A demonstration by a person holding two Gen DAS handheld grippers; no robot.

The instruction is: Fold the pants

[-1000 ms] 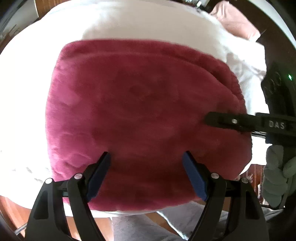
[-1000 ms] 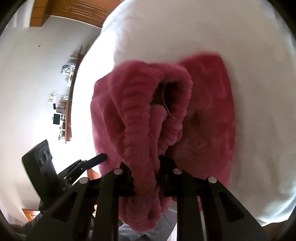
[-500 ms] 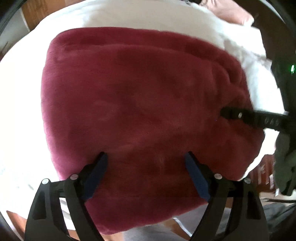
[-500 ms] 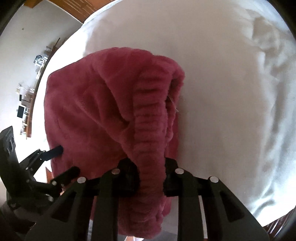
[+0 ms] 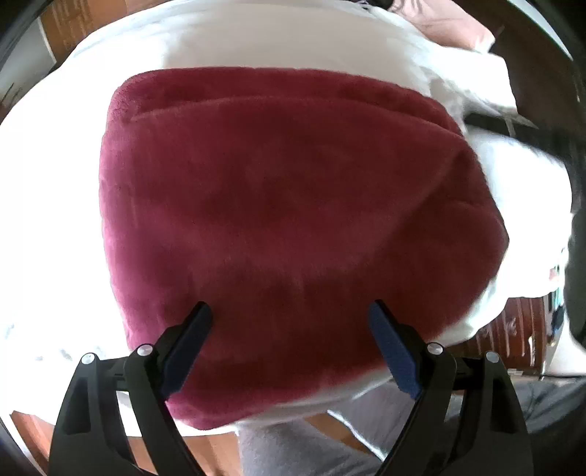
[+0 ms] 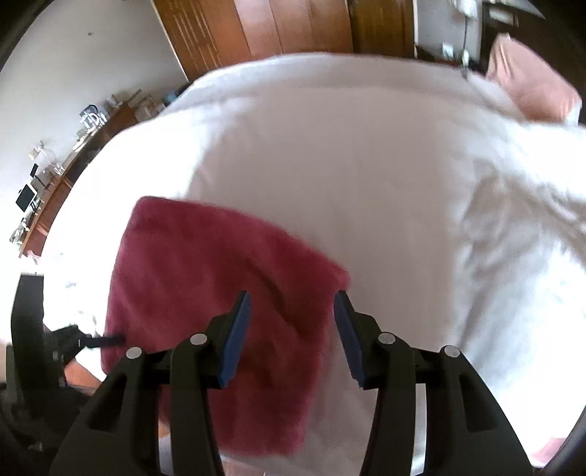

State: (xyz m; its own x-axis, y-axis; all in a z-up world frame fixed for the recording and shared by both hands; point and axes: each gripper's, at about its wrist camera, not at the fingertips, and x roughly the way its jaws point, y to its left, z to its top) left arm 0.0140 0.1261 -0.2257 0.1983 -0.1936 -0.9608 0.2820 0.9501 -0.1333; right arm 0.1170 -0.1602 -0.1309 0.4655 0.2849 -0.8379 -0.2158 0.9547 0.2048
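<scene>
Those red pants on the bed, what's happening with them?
A person is folding them using a handheld gripper in each hand. The pants lie folded into a compact block on the white bed. The left gripper and right gripper are both open above the fabric, gripping nothing. The fold looks about finished.

Plain crimson pants point(image 5: 293, 227) on a white bedcover point(image 6: 366, 153).

A bed point(image 6: 348, 153) with white bedding fills the room centre, brightly lit. A pink pillow point(image 6: 531, 91) lies at its far corner. Wooden wardrobe doors point(image 6: 263, 25) stand behind; a cluttered wooden sideboard point(image 6: 55, 183) lines the white wall point(image 6: 73, 73).
</scene>
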